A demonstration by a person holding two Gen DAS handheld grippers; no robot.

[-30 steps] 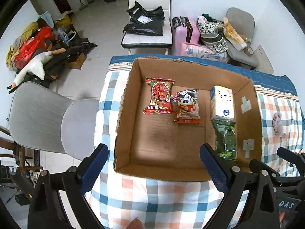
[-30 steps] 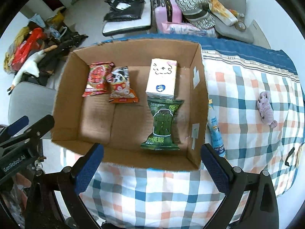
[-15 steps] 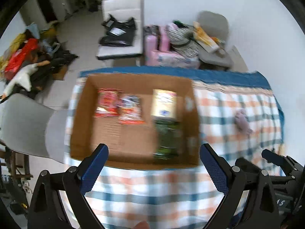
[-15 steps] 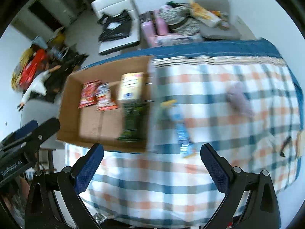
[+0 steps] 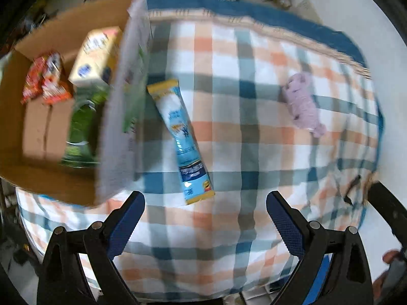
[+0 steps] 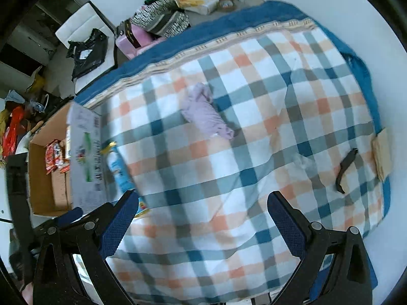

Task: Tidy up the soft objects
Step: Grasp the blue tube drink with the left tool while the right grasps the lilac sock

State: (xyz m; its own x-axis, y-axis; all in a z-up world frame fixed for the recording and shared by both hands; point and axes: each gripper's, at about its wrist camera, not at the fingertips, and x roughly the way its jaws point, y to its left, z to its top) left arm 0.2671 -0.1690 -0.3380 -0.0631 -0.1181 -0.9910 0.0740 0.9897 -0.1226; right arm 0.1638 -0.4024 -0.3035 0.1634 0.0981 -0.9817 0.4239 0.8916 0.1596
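A cardboard box (image 5: 33,175) stands at the left of a checked cloth (image 5: 241,132); it holds two red snack bags (image 5: 43,78), a pale carton (image 5: 94,56) and a green packet (image 5: 81,124). A long blue and yellow packet (image 5: 182,137) lies on the cloth just right of the box. A small lilac soft toy (image 5: 302,101) lies further right. My left gripper (image 5: 204,218) is open and empty, just short of the blue packet. My right gripper (image 6: 201,216) is open and empty above the cloth; the lilac toy (image 6: 204,113) lies ahead and the box (image 6: 43,178) far left.
A black strap-like item (image 6: 346,170) and a tan patch (image 6: 381,152) lie near the cloth's right edge. Behind the table are a white chair with a black bag (image 6: 86,48), a pink suitcase (image 6: 132,38) and piled bags (image 6: 162,20).
Both views have swung right, from over the box to the open cloth. The blue packet and lilac toy now sit centrally. Both grippers stay open.
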